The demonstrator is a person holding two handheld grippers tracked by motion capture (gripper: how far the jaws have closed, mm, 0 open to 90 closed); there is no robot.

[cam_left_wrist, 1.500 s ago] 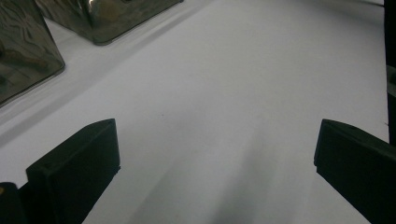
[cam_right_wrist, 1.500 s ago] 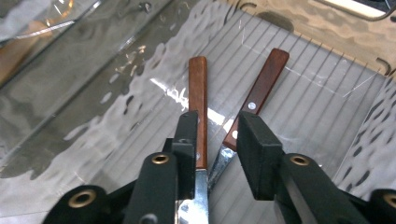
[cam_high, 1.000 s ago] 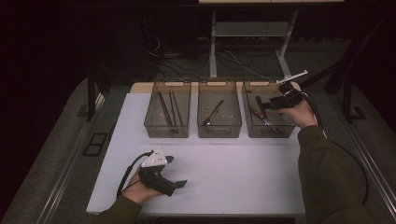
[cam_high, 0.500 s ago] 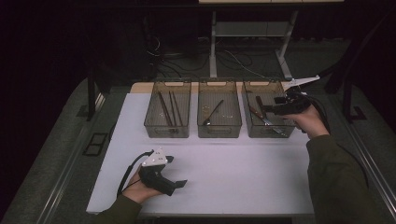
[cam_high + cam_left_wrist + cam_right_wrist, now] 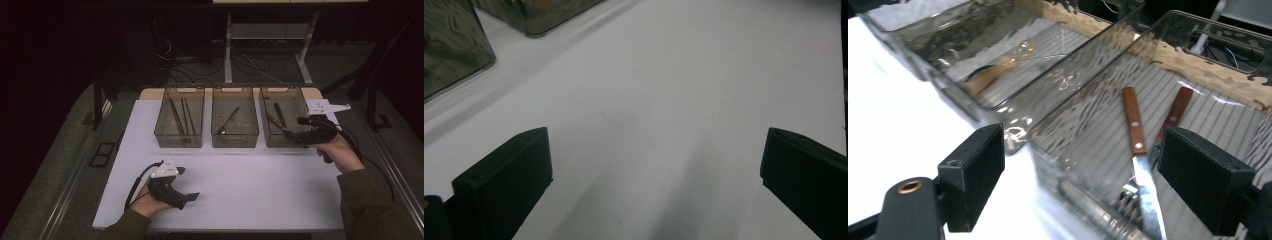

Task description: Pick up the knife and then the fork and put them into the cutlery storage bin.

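Note:
Three clear bins stand in a row at the back of the white table [image 5: 250, 175]. The right bin [image 5: 301, 98] holds two wooden-handled knives [image 5: 276, 118], seen close up as one knife [image 5: 1134, 122] lying beside the other [image 5: 1175, 112]. My right gripper [image 5: 296, 131] hovers at that bin's front right corner and points left. Its jaws have just been opening, and in the right gripper view the right gripper [image 5: 1088, 175] stands wide with nothing between its fingers. My left gripper [image 5: 189, 184] rests on the table near the front left. It is open, and bare tabletop shows under the left gripper [image 5: 654, 175].
The middle bin [image 5: 235, 137] holds a spoon [image 5: 990, 75]. The left bin [image 5: 179, 137] holds several long dark sticks [image 5: 180, 116]. Dark floor, cables and table legs lie beyond the table's back edge.
My right hand has drawn back from above the right bin toward the near right, and its jaws stand wider. The left hand has stayed put.

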